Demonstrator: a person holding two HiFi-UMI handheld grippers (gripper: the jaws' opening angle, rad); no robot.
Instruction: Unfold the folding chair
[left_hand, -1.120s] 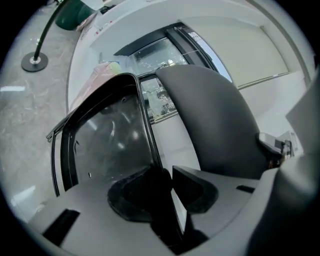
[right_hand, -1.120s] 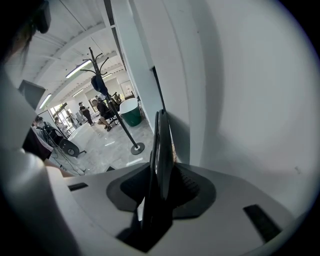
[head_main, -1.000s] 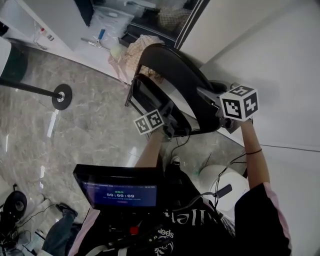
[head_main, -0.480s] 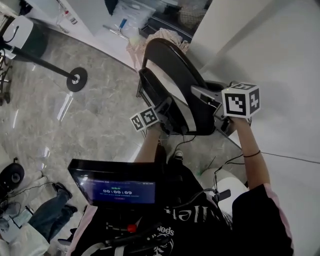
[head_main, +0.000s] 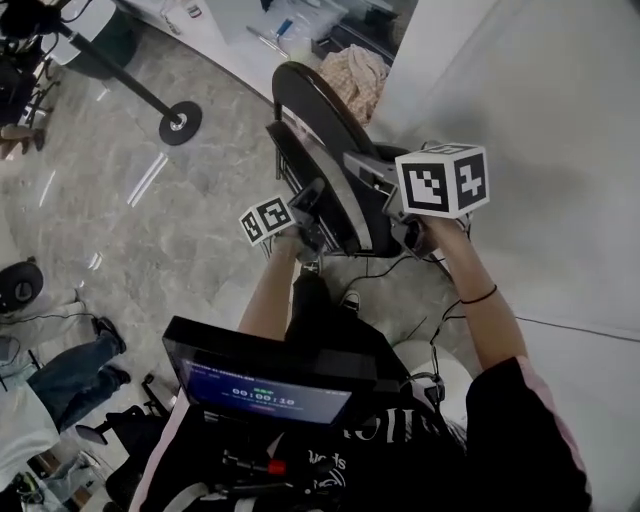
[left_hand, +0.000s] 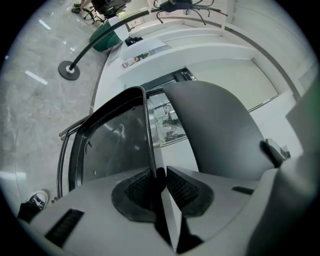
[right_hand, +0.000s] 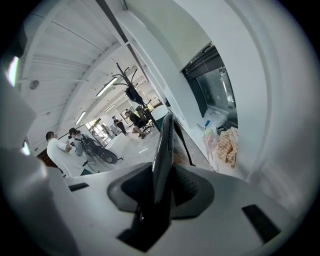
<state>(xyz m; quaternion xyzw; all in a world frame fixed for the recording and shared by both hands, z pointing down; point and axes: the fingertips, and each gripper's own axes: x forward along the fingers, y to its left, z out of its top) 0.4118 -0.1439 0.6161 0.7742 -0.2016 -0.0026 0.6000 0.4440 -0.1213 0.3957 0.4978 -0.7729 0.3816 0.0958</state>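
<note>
Head view: the black folding chair (head_main: 318, 130) stands folded on the grey marble floor (head_main: 150, 230), beside the white wall (head_main: 560, 120) at right. The left gripper (head_main: 308, 210) meets its near-left edge and the right gripper (head_main: 362, 172) its right side.

Left gripper view: the jaws have just been closing and now pinch the thin rim of the chair's glossy framed panel (left_hand: 117, 145).

Right gripper view: the jaws have also just narrowed and clamp the edge of the matte curved shell (right_hand: 164, 140).

Both grips look set and the chair is not yet spread. The next move likely calls for drawing panel and shell apart while both pinches hold firm.

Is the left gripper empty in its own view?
No: the left gripper is clamped on the thin rim of the black folding chair.
</note>
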